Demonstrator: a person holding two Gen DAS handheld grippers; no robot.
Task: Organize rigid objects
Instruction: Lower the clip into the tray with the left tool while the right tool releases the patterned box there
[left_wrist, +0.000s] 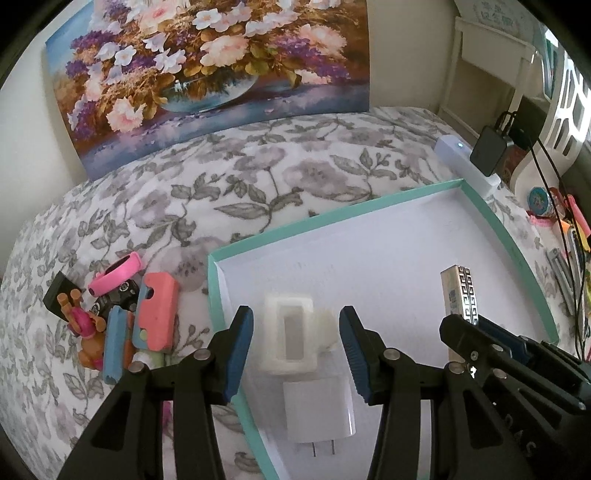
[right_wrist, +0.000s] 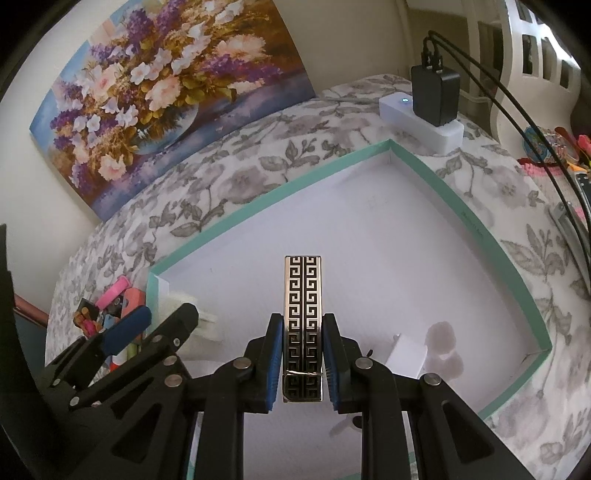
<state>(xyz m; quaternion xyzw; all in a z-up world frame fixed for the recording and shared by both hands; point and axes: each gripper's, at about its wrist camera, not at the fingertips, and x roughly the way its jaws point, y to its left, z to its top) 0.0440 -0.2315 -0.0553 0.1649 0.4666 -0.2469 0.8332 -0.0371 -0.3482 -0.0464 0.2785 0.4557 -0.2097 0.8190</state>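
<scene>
A shallow teal-rimmed box (left_wrist: 509, 240) with a white floor lies on the floral bedspread; it also shows in the right wrist view (right_wrist: 480, 229). My right gripper (right_wrist: 303, 363) is shut on a slim silver bar with a black key pattern (right_wrist: 303, 295), held over the box floor; the bar also shows in the left wrist view (left_wrist: 463, 295). My left gripper (left_wrist: 295, 354) is open and empty above a cream plastic frame (left_wrist: 290, 339) and a white wall charger (left_wrist: 319, 413) lying in the box. A pile of small toys (left_wrist: 122, 314) lies left of the box.
A flower painting (left_wrist: 207, 74) leans against the wall behind the bed. A white power strip (right_wrist: 417, 122) with a black adapter (right_wrist: 436, 94) and cables sits beyond the box's far corner. Pens and small items (left_wrist: 565, 236) lie at the right edge.
</scene>
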